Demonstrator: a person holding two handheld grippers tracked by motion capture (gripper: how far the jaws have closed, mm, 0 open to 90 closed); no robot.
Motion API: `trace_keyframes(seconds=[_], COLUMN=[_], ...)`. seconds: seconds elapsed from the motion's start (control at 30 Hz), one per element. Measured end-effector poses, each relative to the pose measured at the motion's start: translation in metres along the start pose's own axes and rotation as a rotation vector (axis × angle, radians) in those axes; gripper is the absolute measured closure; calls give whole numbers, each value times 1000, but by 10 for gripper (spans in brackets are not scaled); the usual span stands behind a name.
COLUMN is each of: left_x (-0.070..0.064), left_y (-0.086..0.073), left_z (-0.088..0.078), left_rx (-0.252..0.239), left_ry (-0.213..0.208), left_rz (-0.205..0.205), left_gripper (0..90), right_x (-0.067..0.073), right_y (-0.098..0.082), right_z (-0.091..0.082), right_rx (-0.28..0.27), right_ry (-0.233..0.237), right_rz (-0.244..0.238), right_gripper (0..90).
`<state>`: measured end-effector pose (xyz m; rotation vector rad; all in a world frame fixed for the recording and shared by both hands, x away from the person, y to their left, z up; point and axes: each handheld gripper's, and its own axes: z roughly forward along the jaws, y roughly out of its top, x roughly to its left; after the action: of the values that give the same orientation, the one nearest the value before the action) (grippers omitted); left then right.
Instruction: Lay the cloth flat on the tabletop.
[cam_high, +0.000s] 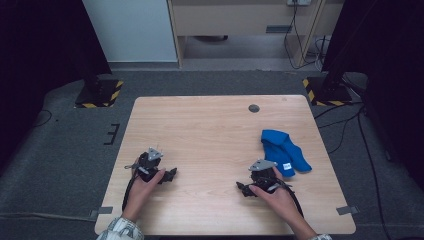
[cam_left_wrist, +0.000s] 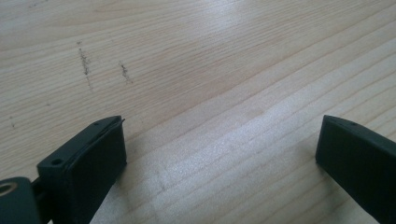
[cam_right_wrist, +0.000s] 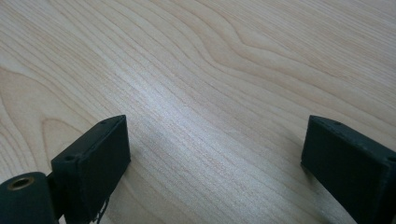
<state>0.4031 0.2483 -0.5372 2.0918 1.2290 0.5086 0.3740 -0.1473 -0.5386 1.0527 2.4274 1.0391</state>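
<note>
A bright blue cloth (cam_high: 282, 151), loosely folded into a crumpled, roughly two-lobed bundle with a small white label showing near its lower edge, lies flat on the right part of the light wooden tabletop (cam_high: 210, 130), just beside the right hand-held gripper (cam_high: 243, 188).

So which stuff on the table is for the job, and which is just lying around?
For the job:
- blue cloth, crumpled near the right gripper
- left gripper, open, nothing in it
- right gripper, open, nothing in it

Just lying about:
- wooden table, only the work surface
- round dark spot near the table's far edge
- two yellow-and-black striped stand bases on the floor
</note>
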Motion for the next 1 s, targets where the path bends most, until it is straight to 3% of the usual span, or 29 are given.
trace_keyframes(seconds=[0.5,0.73,0.83,1.0], left_x=[-1,-1,-1,-1], left_y=[-1,-1,-1,-1], left_z=[-1,-1,-1,-1], left_rx=[1,1,1,0], left_ry=[-3,-5,-7,-8], left_rz=[3,7,7,7], left_gripper=[9,9,8,8], right_x=[-1,-11,-19,-47], right_y=[2,18,25,29], right_z=[-3,-33,-47,-66], right_rx=[8,-107,-153,-206], right_ry=[-8,-27,-57,-143], right_rz=[2,28,37,82], right_gripper=[94,147,162,188])
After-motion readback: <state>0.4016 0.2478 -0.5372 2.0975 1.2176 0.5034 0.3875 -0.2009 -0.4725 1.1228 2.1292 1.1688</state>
